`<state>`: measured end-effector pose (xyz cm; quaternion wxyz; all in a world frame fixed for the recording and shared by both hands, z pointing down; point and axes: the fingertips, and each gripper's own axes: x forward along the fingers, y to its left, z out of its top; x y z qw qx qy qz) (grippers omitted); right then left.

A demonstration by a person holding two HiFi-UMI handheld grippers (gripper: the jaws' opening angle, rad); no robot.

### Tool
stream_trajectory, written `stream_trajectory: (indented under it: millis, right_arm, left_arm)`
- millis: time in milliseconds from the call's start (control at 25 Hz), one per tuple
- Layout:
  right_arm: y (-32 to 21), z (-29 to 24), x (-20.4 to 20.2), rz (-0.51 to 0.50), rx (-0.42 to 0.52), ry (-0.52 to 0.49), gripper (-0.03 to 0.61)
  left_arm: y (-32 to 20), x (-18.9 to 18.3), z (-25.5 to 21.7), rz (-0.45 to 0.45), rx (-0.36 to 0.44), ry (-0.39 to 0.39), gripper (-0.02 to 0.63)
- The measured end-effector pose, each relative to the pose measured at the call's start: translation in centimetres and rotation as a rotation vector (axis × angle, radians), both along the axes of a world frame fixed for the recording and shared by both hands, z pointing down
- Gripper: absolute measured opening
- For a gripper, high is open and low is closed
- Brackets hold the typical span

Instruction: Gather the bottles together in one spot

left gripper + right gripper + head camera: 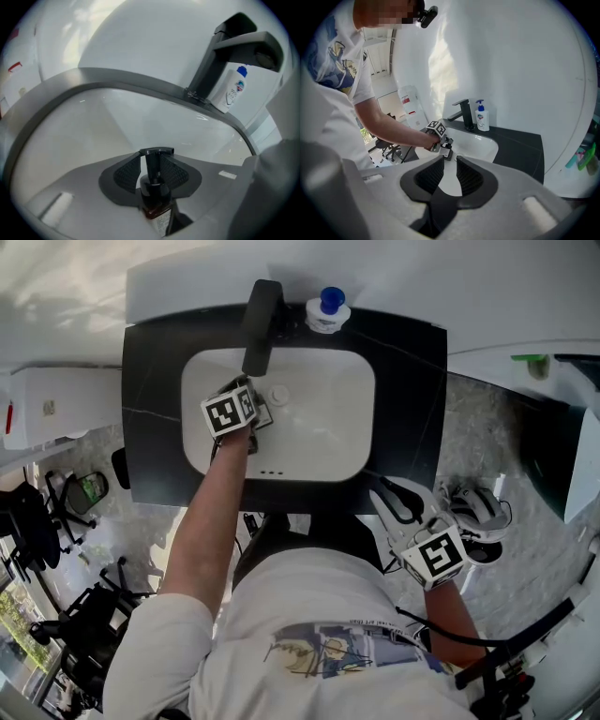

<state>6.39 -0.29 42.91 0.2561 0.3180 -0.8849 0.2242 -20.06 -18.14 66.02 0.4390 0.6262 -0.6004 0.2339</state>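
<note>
A dark brown pump bottle (154, 197) stands between the jaws of my left gripper (152, 164) down in the white sink basin (328, 427). The pads flank its black pump neck, and a thin gap shows on the left side. The head view has this gripper (255, 416) near the basin's left, by the drain. A white bottle with a blue cap (326, 310) stands on the black counter beside the faucet (261, 324); the left gripper view shows the white bottle (233, 89) behind the spout. My right gripper (451, 161) is open and empty, held back at the counter's front right (396, 501).
The black counter (412, 409) surrounds the basin, with a white wall behind. The faucet spout (243, 42) overhangs the basin above and to the right of my left gripper. Office chairs and a floor lie to the left below the counter.
</note>
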Motion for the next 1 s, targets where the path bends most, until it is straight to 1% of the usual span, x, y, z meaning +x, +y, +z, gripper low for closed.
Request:
stream_trajectory:
  millis: [160,240,320,520,720,1000]
  right_arm:
    - [1.0,-0.1,0.4,0.015,0.008,-0.002,0.083]
    - [1.5,-0.3,0.1,0.019,0.008,-0.005,0.083]
    - [2.4,-0.2,-0.4,0.024,0.006,-0.005,0.083]
    - [4.5,0.0,-0.9,0.043,0.000,0.001,0.083]
    - [5.5,-0.3,-0.8,0.074,0.006,-0.012,0.083]
    - [5.3,-0.6,0.9,0.111,0.028,-0.006,0.083]
  left_arm:
    - [1.5,1.4,-1.9,0.043,0.062,-0.024,0.124]
    - [2.1,1.8,-2.8,0.068,0.098,-0.046,0.087]
    - [2.4,2.2,-3.4,0.110,0.135,-0.065,0.089]
    - [3.2,4.2,-5.3,0.213,0.238,-0.075,0.091]
    - [3.6,7.9,-8.5,0.341,0.342,-0.074,0.091]
    - [2.6,13.7,-12.7,0.486,0.480,-0.076,0.091]
